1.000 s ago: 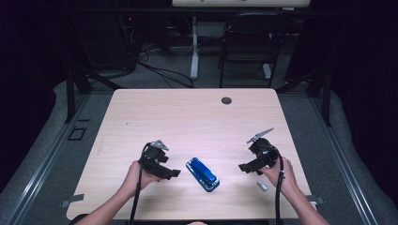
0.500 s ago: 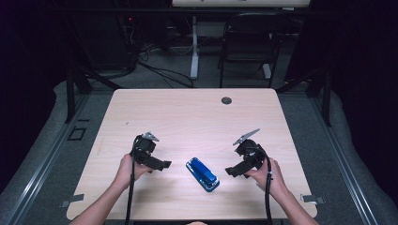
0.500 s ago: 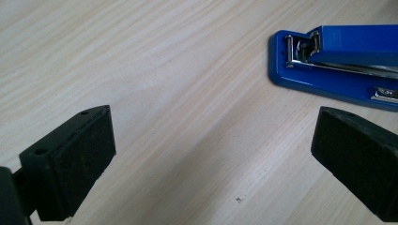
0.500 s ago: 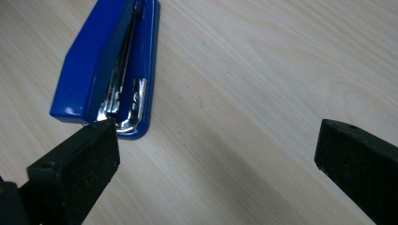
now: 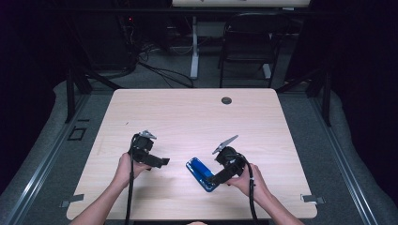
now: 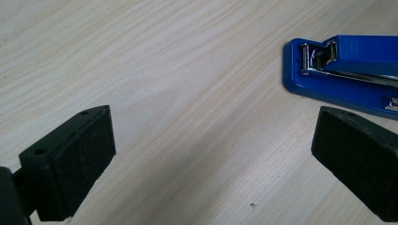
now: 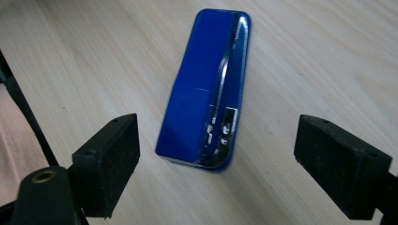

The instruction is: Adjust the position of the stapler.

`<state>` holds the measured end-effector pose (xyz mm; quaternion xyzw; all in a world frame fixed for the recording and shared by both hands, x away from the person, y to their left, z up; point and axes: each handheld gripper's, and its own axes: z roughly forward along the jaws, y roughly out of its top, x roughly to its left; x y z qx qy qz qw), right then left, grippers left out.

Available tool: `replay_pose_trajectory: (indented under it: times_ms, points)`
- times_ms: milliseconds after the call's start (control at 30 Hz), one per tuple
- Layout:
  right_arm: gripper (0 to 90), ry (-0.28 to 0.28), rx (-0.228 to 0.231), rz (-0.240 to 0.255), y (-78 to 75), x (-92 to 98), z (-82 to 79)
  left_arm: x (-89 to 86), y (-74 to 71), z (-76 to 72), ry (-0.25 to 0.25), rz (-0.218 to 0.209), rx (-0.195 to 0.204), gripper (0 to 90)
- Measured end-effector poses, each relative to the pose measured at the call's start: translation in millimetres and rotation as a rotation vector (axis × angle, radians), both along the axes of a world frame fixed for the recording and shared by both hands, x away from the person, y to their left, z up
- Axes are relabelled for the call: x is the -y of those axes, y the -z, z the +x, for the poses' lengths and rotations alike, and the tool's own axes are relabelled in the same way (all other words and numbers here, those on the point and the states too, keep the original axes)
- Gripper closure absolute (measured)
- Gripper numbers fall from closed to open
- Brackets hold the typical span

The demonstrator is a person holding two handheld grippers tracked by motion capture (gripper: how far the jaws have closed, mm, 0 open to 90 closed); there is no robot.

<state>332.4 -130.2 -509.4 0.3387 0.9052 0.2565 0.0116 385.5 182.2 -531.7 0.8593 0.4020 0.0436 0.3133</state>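
Note:
A blue stapler (image 5: 201, 172) lies flat on the wooden table (image 5: 187, 117) near its front edge. My left gripper (image 5: 161, 162) is to the left of it, apart from it, and points toward it. In the left gripper view its jaws (image 6: 211, 159) stand wide over bare wood after just opening, with the stapler (image 6: 347, 65) beyond the right jaw. My right gripper (image 5: 213, 178) hovers at the stapler's near right end. Its jaws (image 7: 230, 159) have just been closing; the stapler's (image 7: 206, 89) end lies between them, with gaps on both sides.
A round black grommet (image 5: 226, 100) sits in the table near its far edge. Beyond the table are a dark chair (image 5: 248, 42) and cables on the floor (image 5: 159, 70). Bare wood stretches across the far half of the table.
My right gripper has moved left across the table up to the stapler. The left gripper has drawn back a little to the left and opened wider.

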Motion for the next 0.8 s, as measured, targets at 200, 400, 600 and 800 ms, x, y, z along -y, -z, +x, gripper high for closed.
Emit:
replay_pose_trajectory:
  times_ms: [200, 400, 600, 800]
  points:
    - [27.7, -0.022, -0.017, -0.034, 11.5, -10.2, -3.0, -0.7, 0.2, 0.4, 0.002, -0.001, 0.0, 0.2]
    - [44.3, -0.04, -0.007, -0.076, 18.6, -15.9, -6.6, 0.4, 0.7, 0.4, 0.008, 0.0, -0.004, 0.2]
    - [60.1, -0.089, -0.005, -0.096, 18.5, -17.5, -9.3, 0.3, 1.2, 0.5, 0.012, 0.002, -0.005, 0.2]
    - [60.6, -0.099, 0.01, -0.081, 19.4, -17.0, -10.6, 0.7, 0.8, 0.5, 0.019, 0.004, -0.002, 0.2]
